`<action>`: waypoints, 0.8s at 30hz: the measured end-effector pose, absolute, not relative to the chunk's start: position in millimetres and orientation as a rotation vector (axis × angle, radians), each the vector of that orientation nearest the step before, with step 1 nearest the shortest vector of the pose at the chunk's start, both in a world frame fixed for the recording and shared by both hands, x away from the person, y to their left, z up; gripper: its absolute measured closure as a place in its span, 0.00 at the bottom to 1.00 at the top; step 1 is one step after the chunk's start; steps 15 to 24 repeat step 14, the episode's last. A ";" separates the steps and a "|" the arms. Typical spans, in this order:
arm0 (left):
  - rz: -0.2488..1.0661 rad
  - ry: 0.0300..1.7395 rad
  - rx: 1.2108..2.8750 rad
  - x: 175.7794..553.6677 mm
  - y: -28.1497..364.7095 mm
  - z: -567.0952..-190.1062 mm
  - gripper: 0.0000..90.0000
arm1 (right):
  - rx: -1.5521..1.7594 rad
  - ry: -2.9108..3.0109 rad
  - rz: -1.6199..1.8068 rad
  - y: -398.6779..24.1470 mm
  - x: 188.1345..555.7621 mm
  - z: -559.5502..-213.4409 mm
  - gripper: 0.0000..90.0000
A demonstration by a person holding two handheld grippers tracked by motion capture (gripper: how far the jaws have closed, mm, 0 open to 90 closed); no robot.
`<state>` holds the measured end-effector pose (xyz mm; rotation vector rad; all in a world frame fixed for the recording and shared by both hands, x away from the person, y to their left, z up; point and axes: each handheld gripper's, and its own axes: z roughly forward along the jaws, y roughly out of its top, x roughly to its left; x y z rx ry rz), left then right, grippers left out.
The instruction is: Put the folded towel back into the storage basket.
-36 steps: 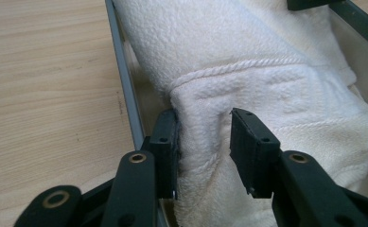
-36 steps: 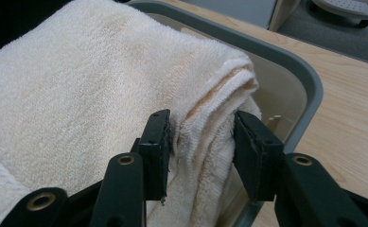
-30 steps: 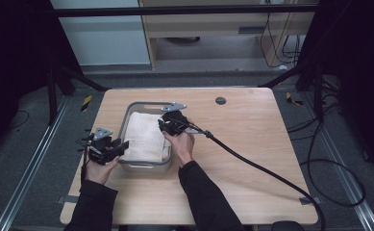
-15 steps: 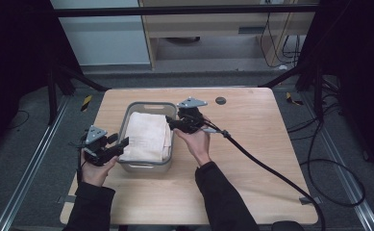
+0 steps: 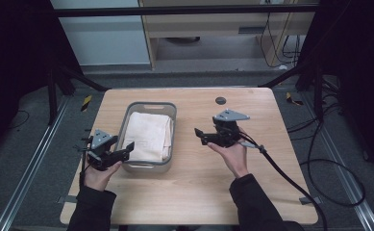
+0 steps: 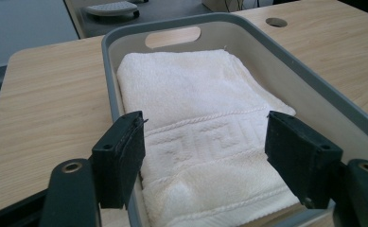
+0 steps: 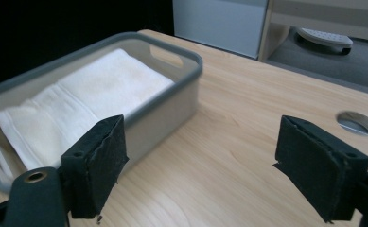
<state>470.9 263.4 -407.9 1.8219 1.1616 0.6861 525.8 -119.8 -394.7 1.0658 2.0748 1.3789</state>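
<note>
While the towel (image 5: 148, 135) lay lengthwise in the bin (image 5: 171, 139), long axis running away from the person, both jaws had just opened wide, empty; right gripper (image 5: 205, 136) had pulled off the bin, left gripper (image 5: 125, 150) sat at its near corner.

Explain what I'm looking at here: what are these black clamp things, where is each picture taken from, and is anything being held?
There is no robot: a person at a table holds a two-jaw gripper in each hand. The high view looks down from above; the forearms enter at the bottom, with the left gripper at the left and the right gripper at the right. The other two pictures come from cameras riding on the grippers, so the black blocks at their bottom are each gripper's own jaws. On the table stands a grey bin with a folded white towel inside. Both grippers' jaws have just been opening and stand wide, with nothing gripped. The left one sits at the bin's near end; the right one is over bare wood beside the bin.
</note>
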 end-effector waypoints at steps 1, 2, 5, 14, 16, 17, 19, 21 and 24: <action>0.692 1.161 1.820 469.4 263.9 -409.0 0.31 | 1.067 2.072 1.380 -127.2 522.6 -397.7 0.19; 0.696 1.155 1.816 467.9 264.6 -410.1 0.30 | 1.072 2.069 1.382 -134.7 519.6 -400.7 0.19; 0.705 1.144 1.799 463.1 268.1 -412.8 0.28 | 1.094 2.061 1.384 -157.2 511.1 -409.8 0.17; 0.723 1.133 1.773 445.4 284.4 -418.4 0.24 | 1.186 2.011 1.323 -219.3 487.7 -439.4 0.16; 0.723 1.133 1.773 445.4 284.4 -418.4 0.24 | 1.186 2.011 1.323 -219.3 487.7 -439.4 0.16; 0.723 1.133 1.773 445.4 284.4 -418.4 0.24 | 1.186 2.011 1.323 -219.3 487.7 -439.4 0.16; 0.723 1.133 1.773 445.4 284.4 -418.4 0.24 | 1.186 2.011 1.323 -219.3 487.7 -439.4 0.16; 0.723 1.133 1.773 445.4 284.4 -418.4 0.24 | 1.186 2.011 1.323 -219.3 487.7 -439.4 0.16; 0.723 1.133 1.773 445.4 284.4 -418.4 0.24 | 1.186 2.011 1.323 -219.3 487.7 -439.4 0.16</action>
